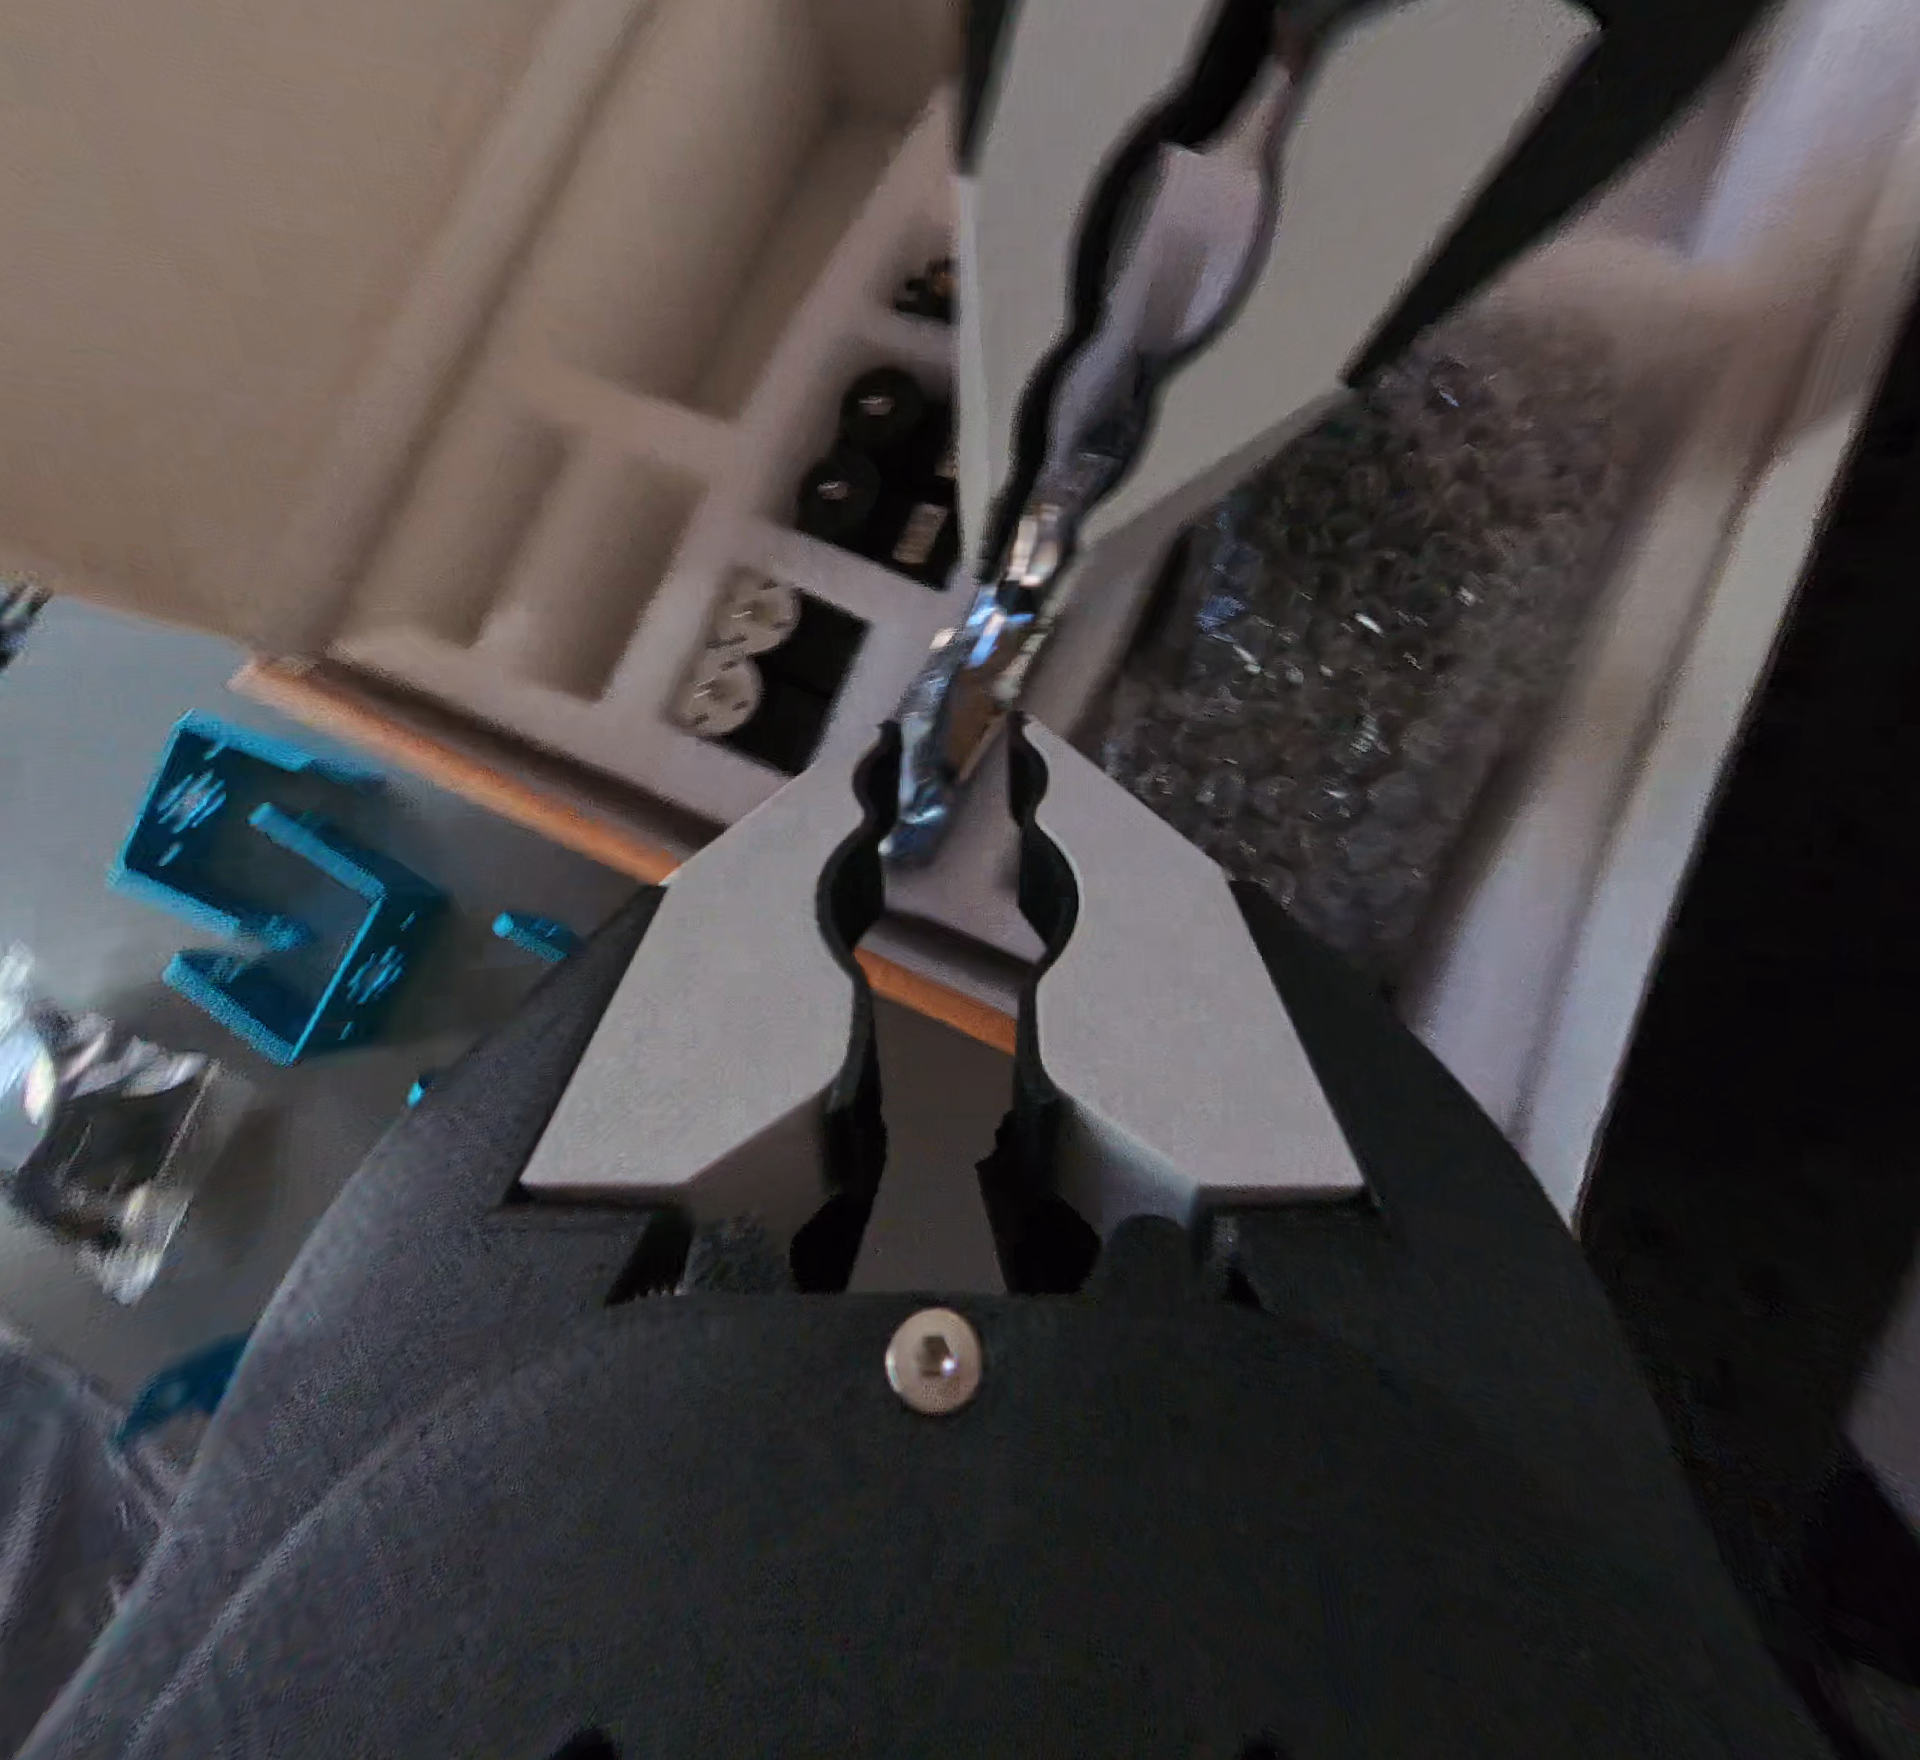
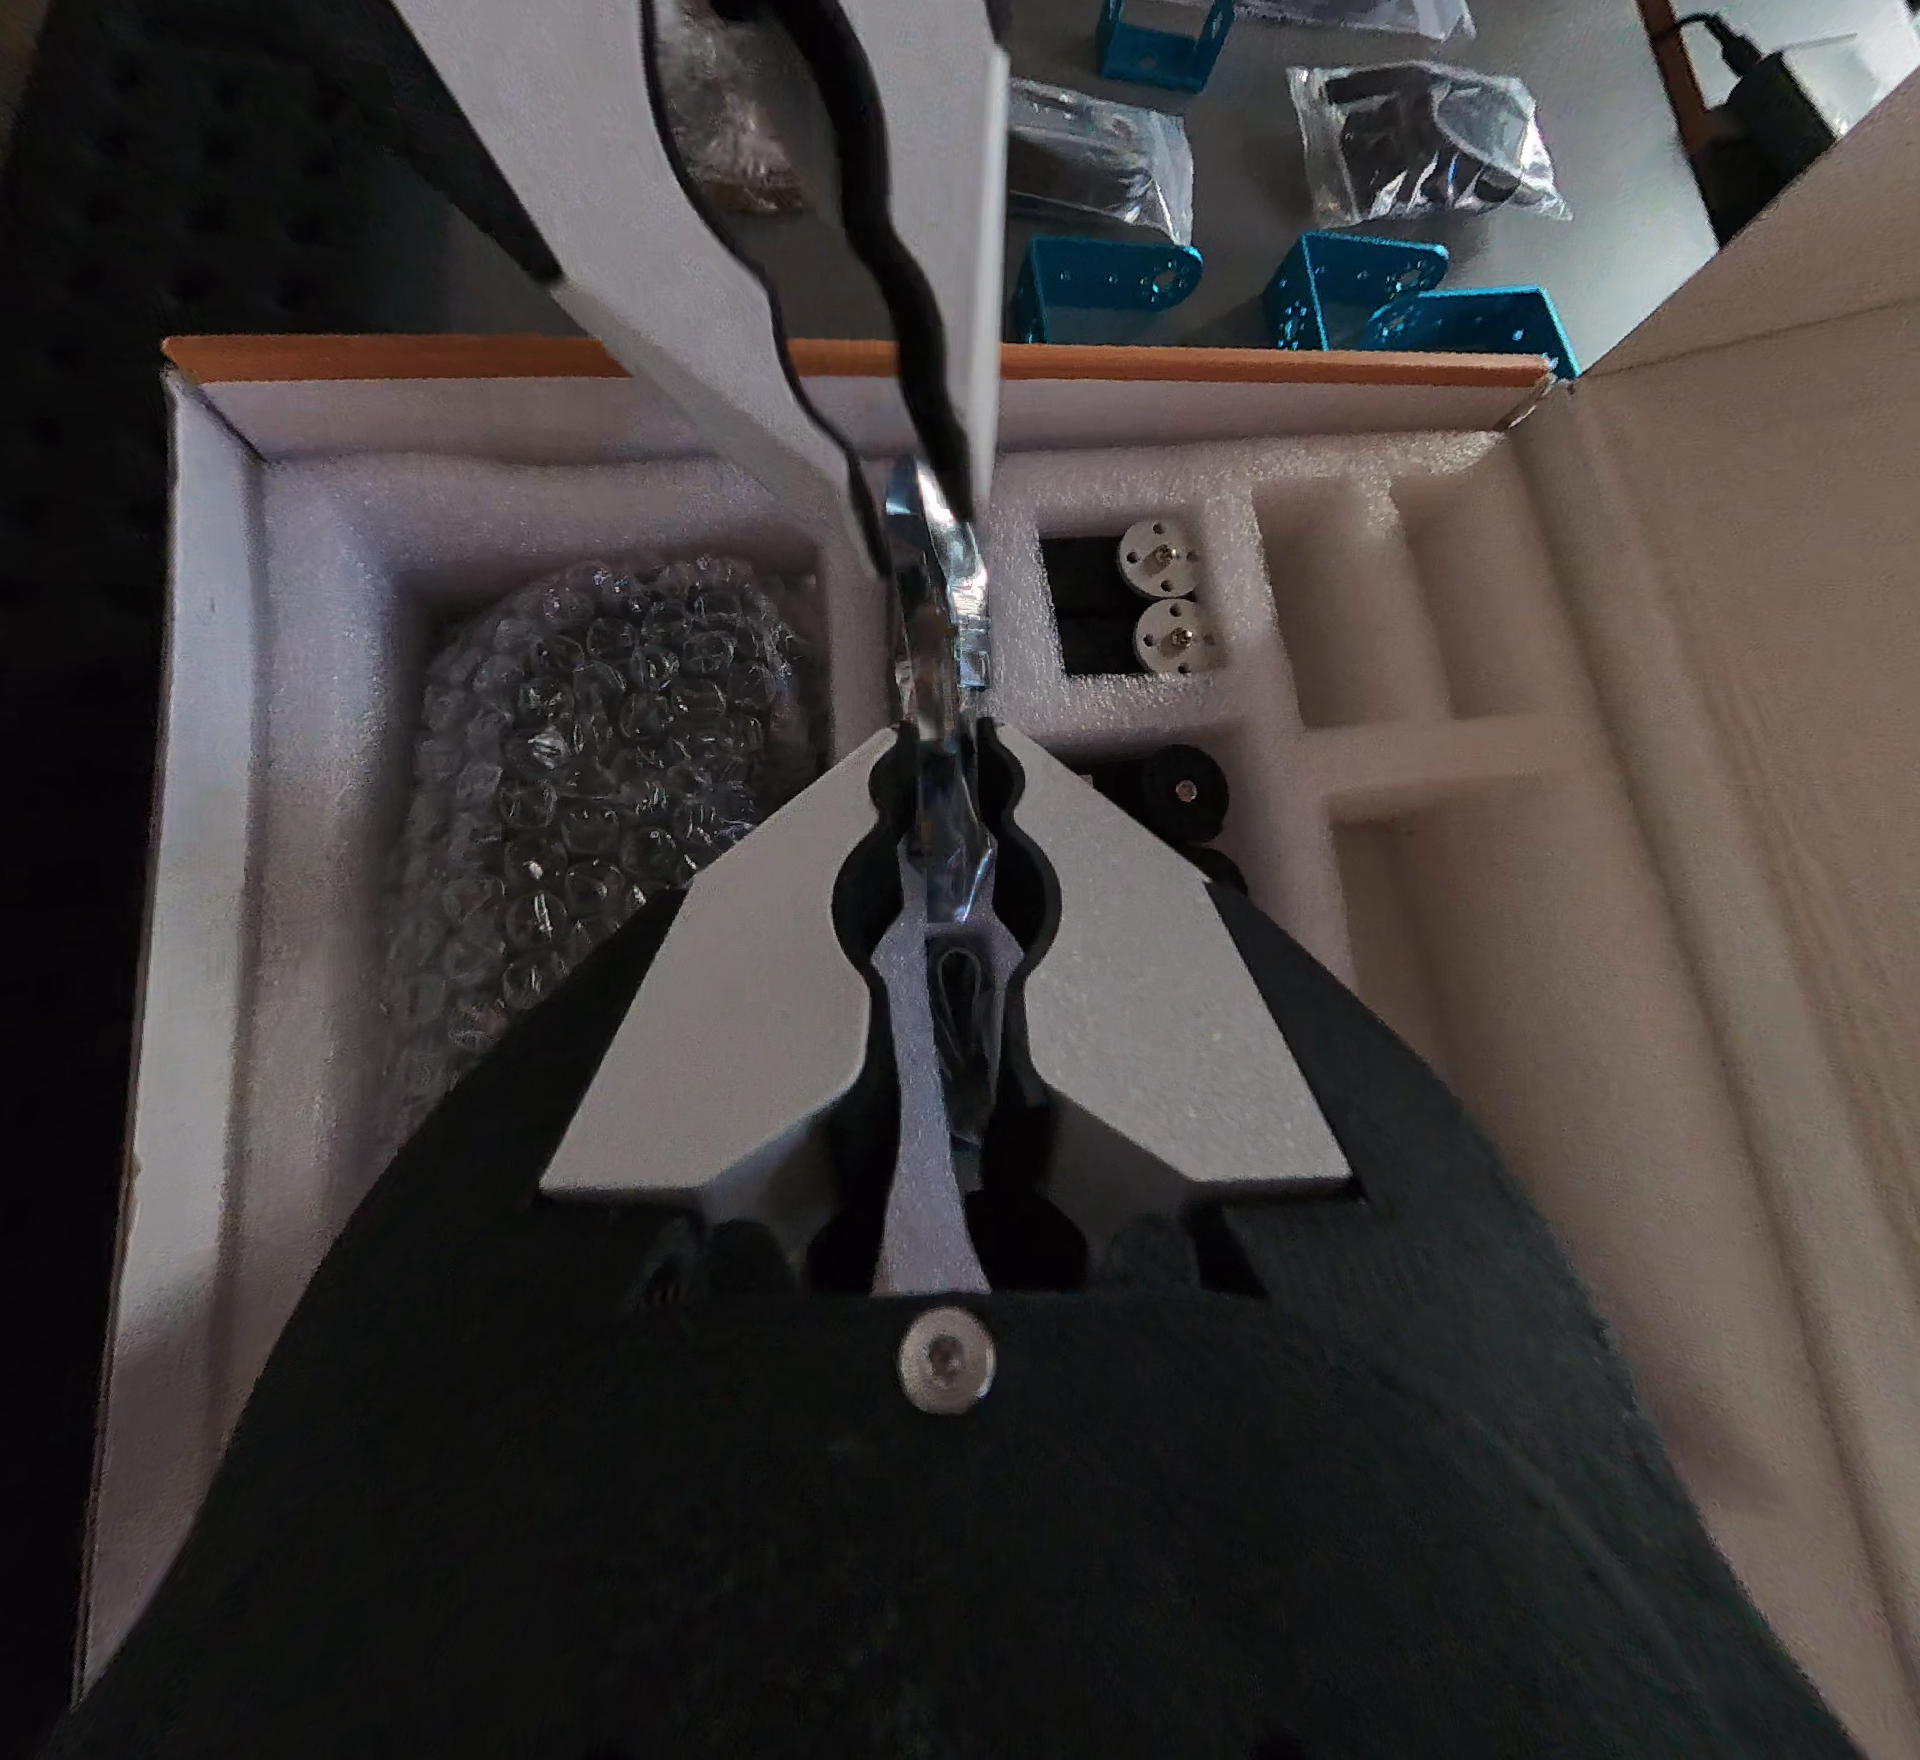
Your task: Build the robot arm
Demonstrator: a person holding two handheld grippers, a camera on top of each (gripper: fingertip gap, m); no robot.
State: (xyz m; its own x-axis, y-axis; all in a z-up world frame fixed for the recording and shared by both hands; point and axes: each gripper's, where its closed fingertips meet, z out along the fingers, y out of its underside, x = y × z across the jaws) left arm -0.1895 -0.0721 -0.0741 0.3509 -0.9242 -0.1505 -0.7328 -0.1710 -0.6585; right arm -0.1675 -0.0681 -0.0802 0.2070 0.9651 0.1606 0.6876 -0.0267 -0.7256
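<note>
A small clear plastic bag (image 2: 935, 630) with shiny folds is stretched between my two grippers, above an open box. My right gripper (image 2: 940, 739) is shut on its near end, and the bag runs back between the pads. My left gripper (image 2: 925, 474) comes in from the top of the right wrist view with its tips pinched on the far end. In the left wrist view my left gripper (image 1: 954, 744) has the bag (image 1: 951, 734) between its tips. The right gripper (image 1: 1023, 557) reaches down from above, shut on the bag.
Below is a cardboard box with a white foam insert (image 2: 1143, 702). It holds a bubble-wrap bundle (image 2: 592, 754), white round discs (image 2: 1164, 598) and black parts (image 2: 1184, 785). The box lid (image 2: 1714, 775) stands at the right. Blue metal brackets (image 2: 1112, 287) and plastic bags (image 2: 1423, 141) lie on the grey table beyond. Both grippers' tips are close together, under 4 cm apart.
</note>
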